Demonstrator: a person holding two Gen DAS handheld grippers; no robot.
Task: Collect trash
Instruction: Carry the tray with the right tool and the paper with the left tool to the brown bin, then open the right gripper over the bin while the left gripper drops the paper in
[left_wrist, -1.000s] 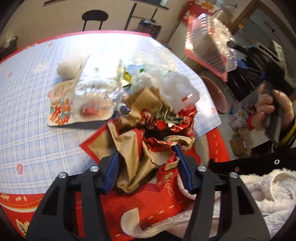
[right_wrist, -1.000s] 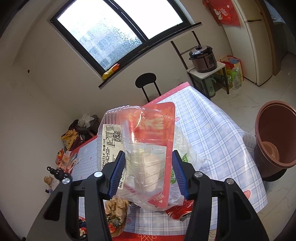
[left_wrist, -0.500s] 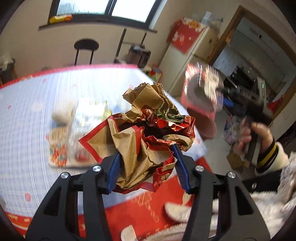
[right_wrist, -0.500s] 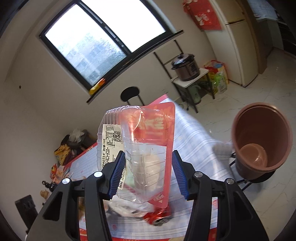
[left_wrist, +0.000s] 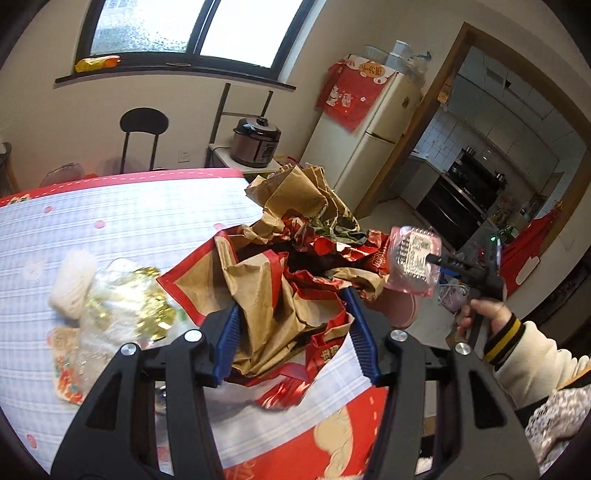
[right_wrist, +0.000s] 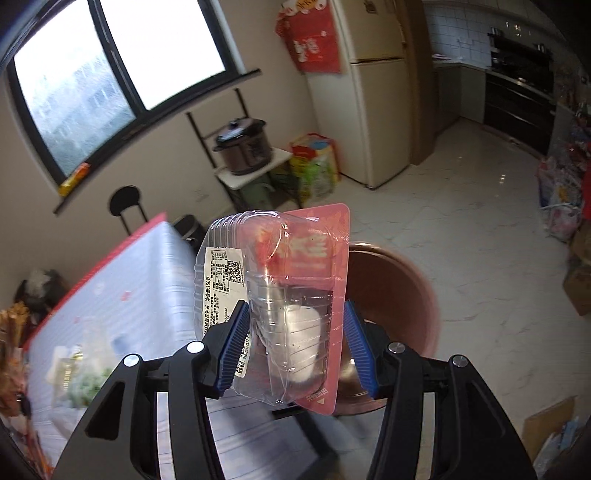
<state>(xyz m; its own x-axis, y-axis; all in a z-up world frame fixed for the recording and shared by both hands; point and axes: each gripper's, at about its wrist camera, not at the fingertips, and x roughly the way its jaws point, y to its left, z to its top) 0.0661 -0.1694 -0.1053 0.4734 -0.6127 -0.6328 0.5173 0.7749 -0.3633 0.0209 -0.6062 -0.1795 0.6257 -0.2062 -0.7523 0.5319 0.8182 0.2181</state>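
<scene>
My left gripper (left_wrist: 291, 328) is shut on a crumpled wad of brown and red wrapping paper (left_wrist: 280, 266), held above the table's near right corner. My right gripper (right_wrist: 295, 345) is shut on a clear plastic clamshell box with a pink lid (right_wrist: 280, 295), held in the air in front of the brown trash bin (right_wrist: 391, 295) on the floor. The same box (left_wrist: 413, 260) and the right gripper (left_wrist: 469, 273) show at the right of the left wrist view. Part of the bin (left_wrist: 400, 308) shows behind the paper.
The table (left_wrist: 129, 218) has a blue-checked cloth with a red border. On it lie a white bun (left_wrist: 72, 282), clear plastic wrap with gold foil (left_wrist: 129, 306) and a printed card (left_wrist: 64, 369). A fridge (right_wrist: 373, 92), a rice cooker (right_wrist: 242, 146) and a chair (left_wrist: 142, 134) stand beyond.
My left gripper lifted the paper wad off the table and tilted up. My right gripper swung the clamshell box away from the table toward the bin.
</scene>
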